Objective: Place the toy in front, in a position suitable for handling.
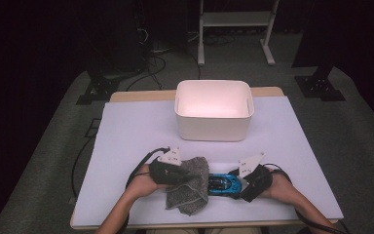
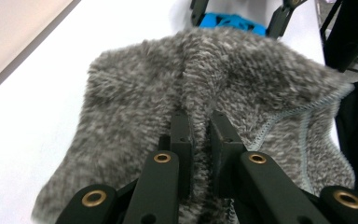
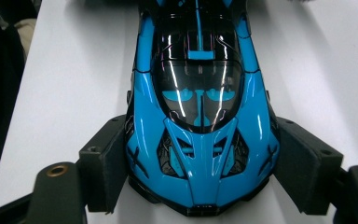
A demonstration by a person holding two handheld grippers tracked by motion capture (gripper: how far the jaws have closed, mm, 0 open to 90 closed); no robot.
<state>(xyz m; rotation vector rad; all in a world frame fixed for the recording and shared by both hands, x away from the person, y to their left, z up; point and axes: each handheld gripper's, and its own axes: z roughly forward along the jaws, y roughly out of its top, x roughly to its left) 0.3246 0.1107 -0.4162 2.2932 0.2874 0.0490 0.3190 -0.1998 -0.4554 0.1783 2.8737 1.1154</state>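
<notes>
Item 1: grey fleecy cloth with a pale stitched hem [image 1: 189, 186]. It lies crumpled on the white table cover [image 1: 126, 131], near the front edge, to your left of centre. Your left gripper [image 1: 171, 171] sits over the cloth's left part. In the left gripper view its jaws stand close together, clamped on a raised fold of the cloth [image 2: 200, 88], with the pile bunched between the pads and spreading out ahead of them.

Item 2: glossy blue toy sports car with black trim and a dark windscreen [image 1: 224, 185]. It rests on the table cover just right of the cloth, its left end touching or tucked against the cloth's edge; which of the two cannot be told. Your right gripper [image 1: 246, 184] meets the car from its right end. In the right gripper view the car [image 3: 200, 116] points its nose towards the camera and lies between the jaws, one pad at each front flank. The pads sit tight against the bodywork, gripping the nose.

Item 3: white rectangular plastic bin with rounded corners [image 1: 214, 127]. It stands open-topped at the far middle of the table, well apart from both grippers.
</notes>
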